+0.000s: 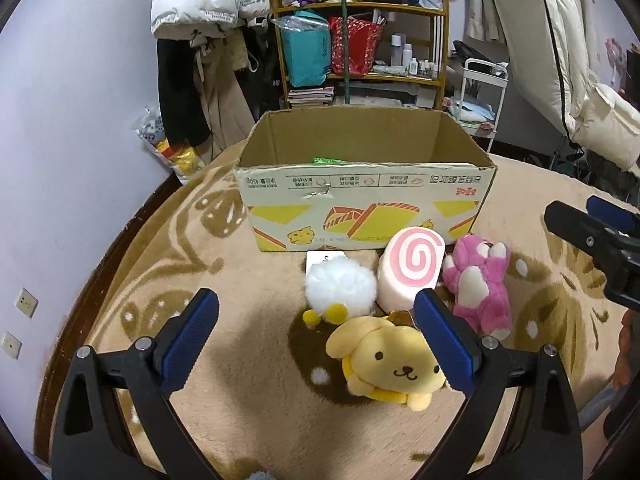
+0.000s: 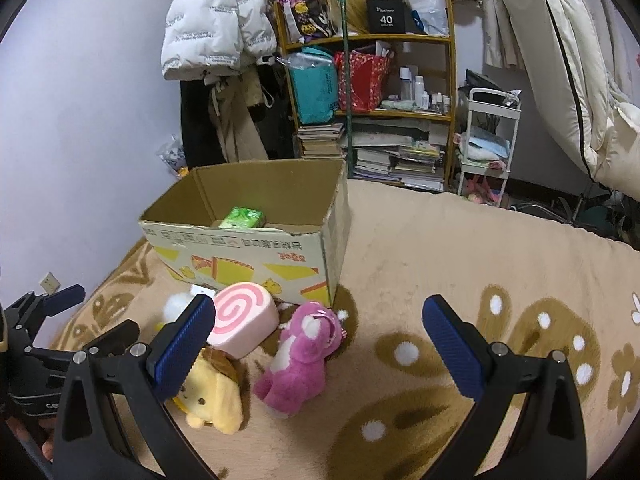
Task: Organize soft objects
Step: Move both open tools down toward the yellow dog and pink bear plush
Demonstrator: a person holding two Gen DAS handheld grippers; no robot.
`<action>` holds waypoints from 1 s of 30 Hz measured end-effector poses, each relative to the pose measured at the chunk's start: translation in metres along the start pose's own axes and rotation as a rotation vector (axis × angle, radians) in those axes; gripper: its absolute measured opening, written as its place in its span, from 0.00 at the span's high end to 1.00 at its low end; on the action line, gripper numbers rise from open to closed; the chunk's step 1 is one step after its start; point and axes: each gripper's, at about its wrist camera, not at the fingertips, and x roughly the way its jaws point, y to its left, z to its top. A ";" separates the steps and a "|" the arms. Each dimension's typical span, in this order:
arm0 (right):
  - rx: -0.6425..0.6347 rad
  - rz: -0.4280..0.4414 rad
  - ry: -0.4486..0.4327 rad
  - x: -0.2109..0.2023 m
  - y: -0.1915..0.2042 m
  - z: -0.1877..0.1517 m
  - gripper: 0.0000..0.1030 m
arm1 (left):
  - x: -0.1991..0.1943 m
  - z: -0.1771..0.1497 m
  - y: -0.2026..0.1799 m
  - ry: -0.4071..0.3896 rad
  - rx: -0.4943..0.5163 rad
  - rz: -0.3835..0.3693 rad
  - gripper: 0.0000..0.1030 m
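Observation:
An open cardboard box (image 1: pixel 360 204) stands on the beige carpet; it also shows in the right wrist view (image 2: pixel 248 256), with a green packet (image 2: pixel 243 217) inside. In front of it lie a white pompom toy (image 1: pixel 338 288), a pink swirl roll cushion (image 1: pixel 410 266), a pink plush bear (image 1: pixel 480 284) and a yellow plush dog (image 1: pixel 390 362). My left gripper (image 1: pixel 318 332) is open and empty, just above the yellow dog. My right gripper (image 2: pixel 320 340) is open and empty, over the pink bear (image 2: pixel 304 356). The swirl cushion (image 2: pixel 244 322) and yellow dog (image 2: pixel 214 400) lie to its left.
A cluttered wooden shelf (image 1: pixel 360 32) with bags, books and bottles stands behind the box. Coats (image 1: pixel 208 0) hang on the left, a white trolley (image 2: pixel 488 140) and bedding (image 2: pixel 580 80) on the right. The wall (image 1: pixel 60 120) is close on the left. The right gripper shows at the left wrist view's right edge (image 1: pixel 600 240).

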 end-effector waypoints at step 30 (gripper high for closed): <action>0.049 -0.003 0.225 0.072 -0.015 -0.012 0.00 | 0.042 -0.010 -0.033 0.056 0.052 -0.071 0.06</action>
